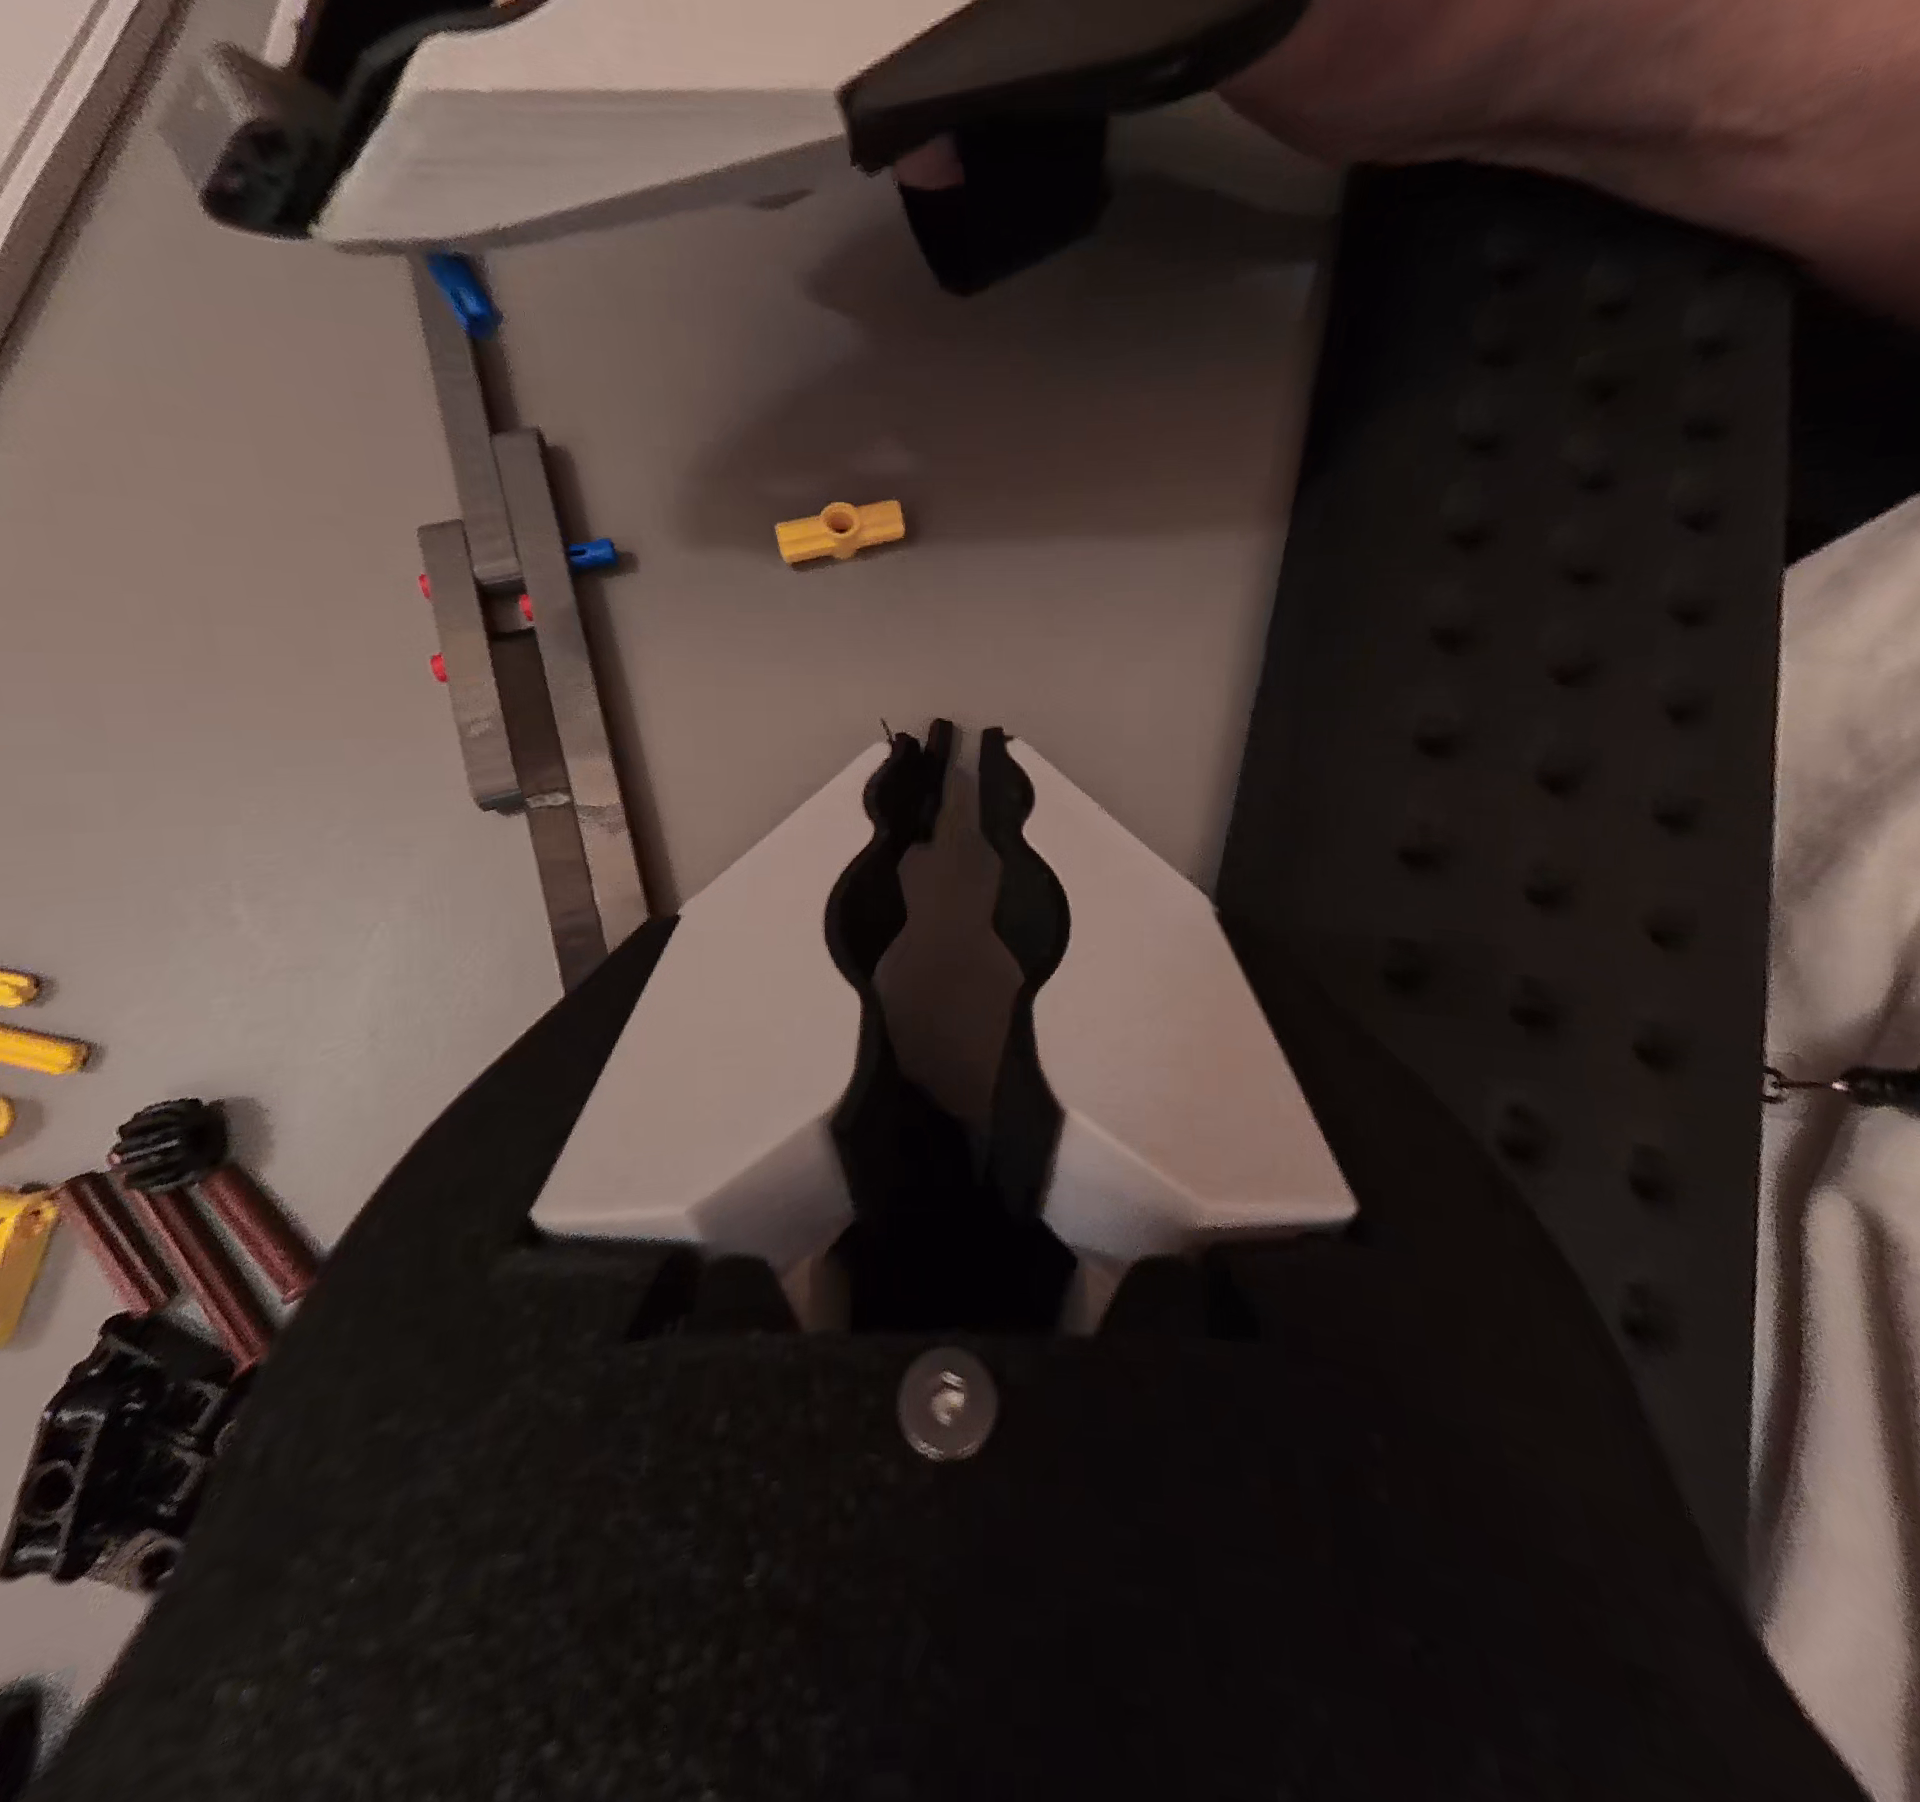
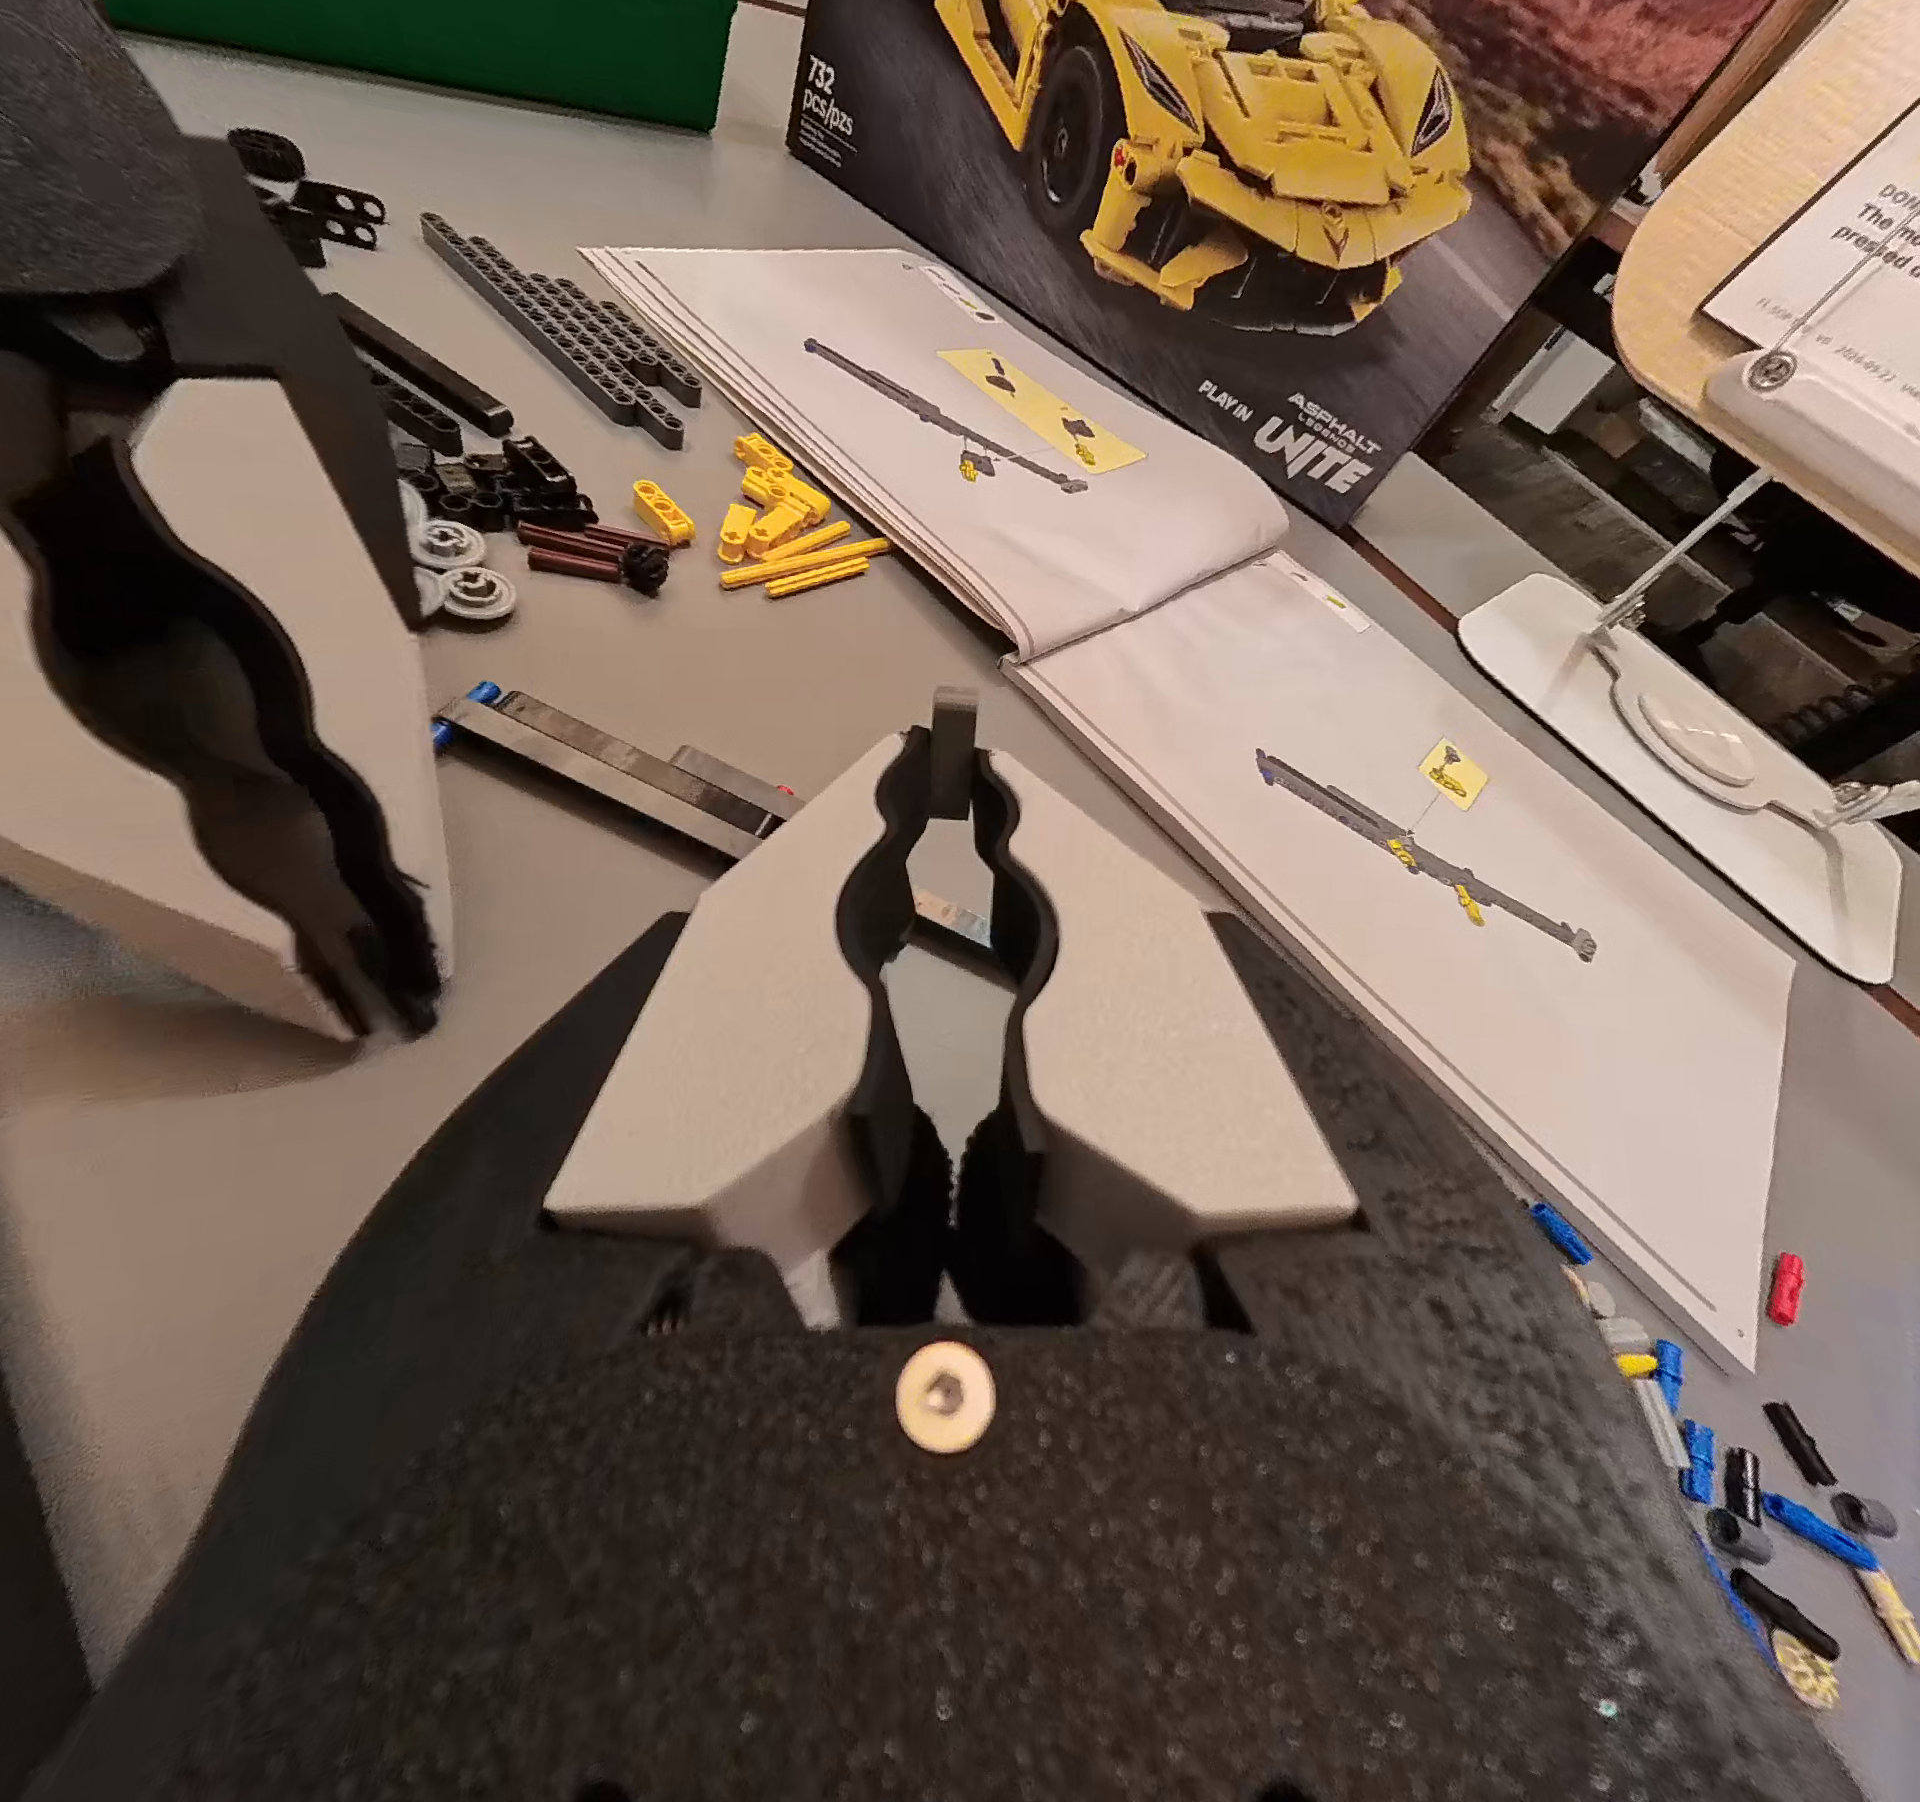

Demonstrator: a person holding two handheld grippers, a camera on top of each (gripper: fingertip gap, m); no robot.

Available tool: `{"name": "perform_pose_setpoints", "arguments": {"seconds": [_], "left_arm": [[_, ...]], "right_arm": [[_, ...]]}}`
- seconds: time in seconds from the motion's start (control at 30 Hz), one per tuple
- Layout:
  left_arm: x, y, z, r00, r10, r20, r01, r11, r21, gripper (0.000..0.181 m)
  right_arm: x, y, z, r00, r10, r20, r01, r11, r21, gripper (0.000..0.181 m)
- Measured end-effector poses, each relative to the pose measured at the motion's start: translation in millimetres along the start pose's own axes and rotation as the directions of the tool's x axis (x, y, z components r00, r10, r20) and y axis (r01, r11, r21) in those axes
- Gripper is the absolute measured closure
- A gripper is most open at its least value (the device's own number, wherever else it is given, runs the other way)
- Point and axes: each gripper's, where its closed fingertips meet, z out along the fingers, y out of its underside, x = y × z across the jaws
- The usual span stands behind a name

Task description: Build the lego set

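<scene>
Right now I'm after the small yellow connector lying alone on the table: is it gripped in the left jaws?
No: the yellow connector lies free on the table, well ahead of the left gripper.

Count: 2 grippers, left (image 2: 384, 1004) and right (image 2: 954, 765). 1 open manual (image 2: 1091, 547), 1 set box (image 2: 1195, 142) at 12 o'clock, 3 grey discs (image 2: 462, 568), 1 loose yellow connector (image 1: 840, 533).
</scene>
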Motion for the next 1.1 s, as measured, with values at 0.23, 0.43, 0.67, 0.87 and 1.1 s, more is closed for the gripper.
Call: {"name": "perform_pose_setpoints", "arguments": {"seconds": [0.23, 0.43, 0.67, 0.87, 1.1], "left_arm": [[-2.1, 6.8, -7.2, 0.996, 0.073, 0.047, -0.071, 0.997, -0.033, 0.169], [2.5, 9.7, -7.5, 0.992, 0.129, -0.007, -0.129, 0.991, -0.044, 0.167], [1.5, 8.7, -5.7, 0.993, 0.117, -0.020, -0.117, 0.993, -0.030, 0.177], [-35.1, -39.6, -29.9, 0.988, -0.066, 0.142, 0.026, 0.964, 0.265, 0.177], [-63.7, -58.3, -39.7, 0.957, -0.257, 0.131, 0.186, 0.897, 0.401, 0.177]], "right_arm": [[-1.5, 0.6, -0.4, 1.000, -0.009, 0.006, 0.009, 1.000, -0.005, 0.174], [-1.5, 1.2, -1.0, 1.000, -0.006, 0.008, 0.006, 1.000, -0.007, 0.174], [-2.3, 2.8, -1.2, 1.000, -0.010, 0.012, 0.010, 1.000, -0.013, 0.174], [-4.8, -0.2, -1.0, 0.999, 0.018, 0.026, -0.018, 1.000, 0.002, 0.174], [-16.4, -5.7, 2.1, 0.982, 0.164, 0.089, -0.162, 0.986, -0.028, 0.174]]}}
